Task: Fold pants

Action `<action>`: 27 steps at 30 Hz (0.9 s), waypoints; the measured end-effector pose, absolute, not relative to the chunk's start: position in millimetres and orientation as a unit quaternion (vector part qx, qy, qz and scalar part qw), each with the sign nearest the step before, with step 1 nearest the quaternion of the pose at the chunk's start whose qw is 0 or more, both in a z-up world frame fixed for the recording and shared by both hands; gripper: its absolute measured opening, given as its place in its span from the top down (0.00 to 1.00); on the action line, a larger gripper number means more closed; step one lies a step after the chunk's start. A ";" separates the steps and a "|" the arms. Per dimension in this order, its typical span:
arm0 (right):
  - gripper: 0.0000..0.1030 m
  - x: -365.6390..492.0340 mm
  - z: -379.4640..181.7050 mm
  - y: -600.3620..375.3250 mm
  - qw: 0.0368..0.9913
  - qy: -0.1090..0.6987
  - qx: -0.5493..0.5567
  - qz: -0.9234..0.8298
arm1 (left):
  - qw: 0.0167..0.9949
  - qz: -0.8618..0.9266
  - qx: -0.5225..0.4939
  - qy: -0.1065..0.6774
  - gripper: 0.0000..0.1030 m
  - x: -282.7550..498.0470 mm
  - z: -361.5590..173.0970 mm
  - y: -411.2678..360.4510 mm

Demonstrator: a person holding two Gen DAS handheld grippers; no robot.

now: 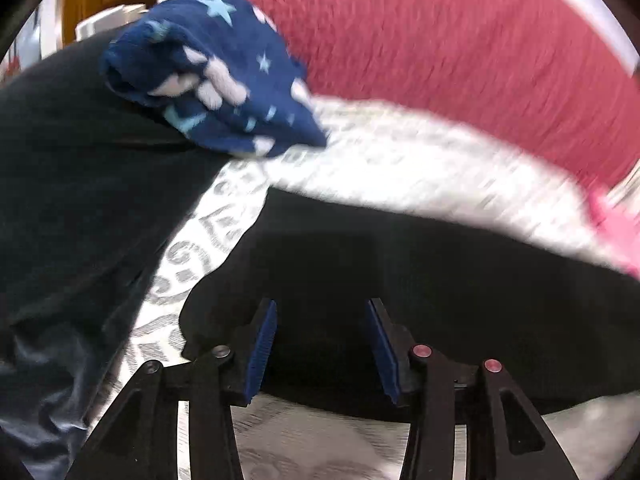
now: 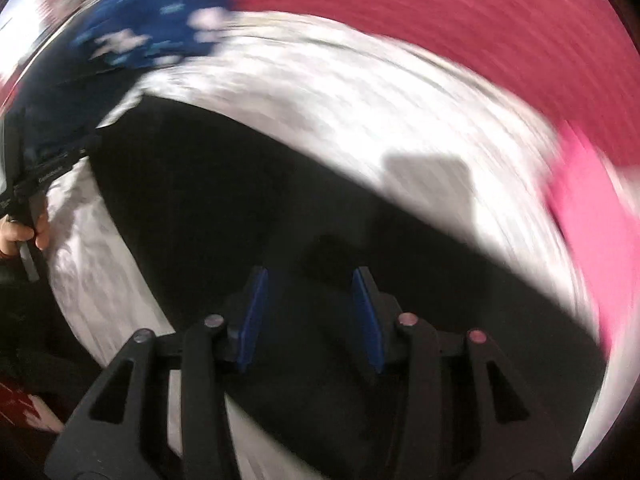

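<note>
Black pants (image 1: 400, 280) on patterned sheet (image 1: 400, 168) — soft, limp, light; best pinched at an edge. Left gripper (image 1: 322, 350) and right gripper (image 2: 306, 316) — jaws spread, empty.

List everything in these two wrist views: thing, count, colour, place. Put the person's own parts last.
pants: one, black, spread on the sheet under both grippers
sheet: one, white with grey print, beneath the pants
star-print fleece: one, navy, folded, far left
blanket: one, red, behind the sheet
pink cloth: one, right edge
left gripper: black, blue pads, open
right gripper: same, open
hand: one, left edge of right view
</note>
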State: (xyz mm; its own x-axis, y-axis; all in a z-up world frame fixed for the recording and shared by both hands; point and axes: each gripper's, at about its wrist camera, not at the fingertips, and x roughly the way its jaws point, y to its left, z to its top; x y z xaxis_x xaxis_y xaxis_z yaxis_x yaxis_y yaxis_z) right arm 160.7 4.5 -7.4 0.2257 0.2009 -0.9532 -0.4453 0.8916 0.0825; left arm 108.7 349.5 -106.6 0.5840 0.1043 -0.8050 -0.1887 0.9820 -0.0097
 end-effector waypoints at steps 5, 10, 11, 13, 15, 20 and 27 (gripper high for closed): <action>0.56 93.1 -7.0 -94.2 0.790 0.606 -0.045 0.085 | 0.881 0.097 -0.080 0.457 0.54 109.5 -112.4 363.7; 0.56 43.3 -3.2 -103.6 0.803 0.586 -0.029 0.106 | 0.897 0.088 -0.147 0.408 0.55 86.2 -83.5 367.4; 0.56 36.9 -4.9 -100.4 0.804 0.583 -0.036 0.116 | 0.901 0.060 -0.161 0.399 0.55 83.2 -76.6 360.5; 0.52 31.4 -9.8 -76.9 0.808 0.566 -0.084 0.139 | 0.907 0.019 -0.148 0.394 0.55 76.1 -64.8 336.0; 0.49 37.3 -16.2 -60.5 0.815 0.549 -0.123 0.137 | 0.910 0.006 -0.108 0.400 0.55 68.4 -58.7 309.9; 0.94 65.3 -39.2 -77.0 0.814 0.565 -0.077 0.110 | 0.898 -0.006 -0.097 0.429 0.55 56.1 -61.2 287.7; 0.94 84.8 -37.6 -153.1 0.765 0.579 0.218 0.178 | 0.889 0.007 -0.093 0.449 0.55 62.8 -64.7 276.4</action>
